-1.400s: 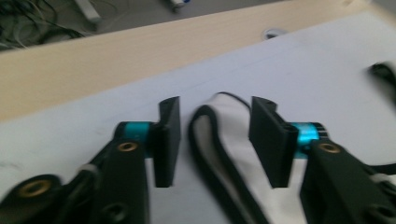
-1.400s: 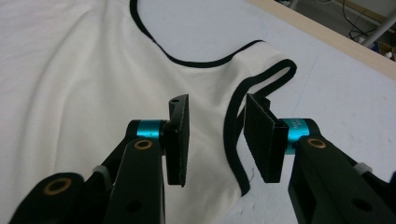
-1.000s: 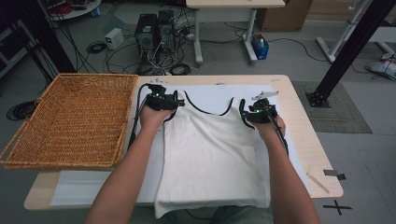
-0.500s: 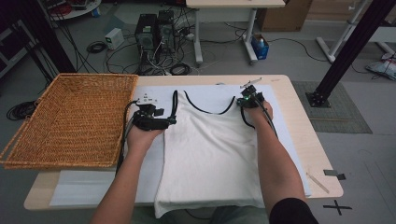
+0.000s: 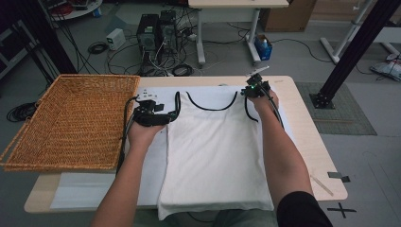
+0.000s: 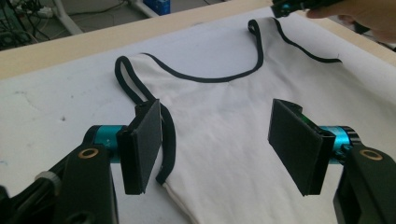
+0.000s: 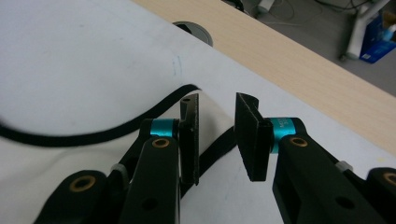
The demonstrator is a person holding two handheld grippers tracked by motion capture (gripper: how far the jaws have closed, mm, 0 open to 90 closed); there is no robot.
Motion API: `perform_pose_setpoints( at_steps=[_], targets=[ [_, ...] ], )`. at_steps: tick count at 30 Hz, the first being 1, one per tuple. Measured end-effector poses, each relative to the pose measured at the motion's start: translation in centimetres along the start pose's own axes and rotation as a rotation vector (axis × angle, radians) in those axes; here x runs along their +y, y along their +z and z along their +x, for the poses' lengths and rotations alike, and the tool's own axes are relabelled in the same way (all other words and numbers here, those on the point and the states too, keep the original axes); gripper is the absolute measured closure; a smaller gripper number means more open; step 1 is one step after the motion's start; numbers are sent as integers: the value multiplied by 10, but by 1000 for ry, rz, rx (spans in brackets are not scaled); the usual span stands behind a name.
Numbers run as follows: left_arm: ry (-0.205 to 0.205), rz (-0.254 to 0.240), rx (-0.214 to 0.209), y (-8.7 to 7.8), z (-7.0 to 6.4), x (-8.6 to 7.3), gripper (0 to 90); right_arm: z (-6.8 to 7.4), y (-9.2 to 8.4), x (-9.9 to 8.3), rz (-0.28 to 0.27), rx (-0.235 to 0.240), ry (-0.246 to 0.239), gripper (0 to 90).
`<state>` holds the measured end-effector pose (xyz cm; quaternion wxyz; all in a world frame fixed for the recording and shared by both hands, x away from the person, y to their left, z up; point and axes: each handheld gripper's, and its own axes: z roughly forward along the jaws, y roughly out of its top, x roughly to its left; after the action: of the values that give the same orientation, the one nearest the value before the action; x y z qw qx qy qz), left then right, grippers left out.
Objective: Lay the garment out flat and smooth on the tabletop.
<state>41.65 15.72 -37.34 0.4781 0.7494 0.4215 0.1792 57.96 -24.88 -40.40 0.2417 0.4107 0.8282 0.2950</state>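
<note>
A white tank top [image 5: 215, 146] with black trim lies flat on a white sheet [image 5: 94, 189], neckline towards the far edge. My left gripper [image 5: 171, 113] lies on its side at the top's left armhole. Its jaws stand wide open [image 6: 215, 112] over the fabric, with the left strap [image 6: 126, 77] beside one pad. My right gripper [image 5: 251, 86] is at the end of the right strap [image 7: 215, 147]. Its jaws [image 7: 217, 100] have just been opening. A narrow gap shows between the pads, and the strap runs beneath them ungripped.
A large empty wicker basket [image 5: 94, 78] stands at the table's left. Bare wood [image 5: 312, 142] runs along the right side and far edge, with a cable grommet [image 7: 194, 30] in it. Computer cases and cables [image 5: 156, 33] sit on the floor beyond.
My right gripper has moved toward the far edge, out to the end of the right strap. My left gripper has shifted left and nearer, turning onto its side beside the left armhole.
</note>
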Motion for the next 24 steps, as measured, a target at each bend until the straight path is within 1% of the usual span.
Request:
perform_pose_setpoints(
  at_steps=[1, 3, 5, 7, 9, 10, 12, 13, 15, 16, 17, 18, 19, 21, 23, 24],
  targets=[
    [3, -4, 9, 0, 2, 0, 337, 2, -6, -1, -6, -7, -6, 707],
    [-2, -20, 24, -2, 5, 1, 305, 3, -20, -4, -29, -2, 4, 679],
    [-7, -35, 36, -4, 7, 2, 291, 5, -35, -10, -43, 6, 32, 640],
    [-11, -48, 25, -5, 9, 3, 274, 7, -49, -18, -62, 18, 51, 578],
    [-16, -44, 22, -6, 11, 5, 263, 11, -60, -27, -67, 41, 67, 532],
    [-19, -49, 14, -6, 12, 6, 257, 13, -66, -31, -72, 53, 79, 502],
    [-16, -47, 13, -7, 12, 10, 249, 19, -76, -39, -86, 75, 102, 416],
    [-16, -52, 4, -8, 12, 12, 243, 22, -81, -43, -96, 84, 106, 410],
    [-6, -50, 3, -11, 10, 16, 239, 28, -91, -49, -115, 100, 98, 360],
    [-4, -61, -2, -14, 8, 18, 233, 32, -96, -50, -115, 95, 94, 337],
    [-2, -78, -6, -17, 6, 19, 230, 34, -102, -52, -128, 102, 93, 326],
    [5, -86, -4, -19, 5, 20, 229, 37, -107, -54, -149, 114, 94, 319],
    [9, -93, -7, -22, 4, 21, 229, 40, -113, -55, -160, 116, 94, 302],
    [14, -103, -15, -25, 3, 23, 218, 44, -122, -56, -174, 116, 80, 273],
    [14, -112, -20, -27, 3, 23, 205, 47, -128, -55, -197, 123, 69, 229],
    [15, -109, -19, -28, 3, 23, 204, 47, -130, -55, -214, 123, 61, 225]
  ],
)
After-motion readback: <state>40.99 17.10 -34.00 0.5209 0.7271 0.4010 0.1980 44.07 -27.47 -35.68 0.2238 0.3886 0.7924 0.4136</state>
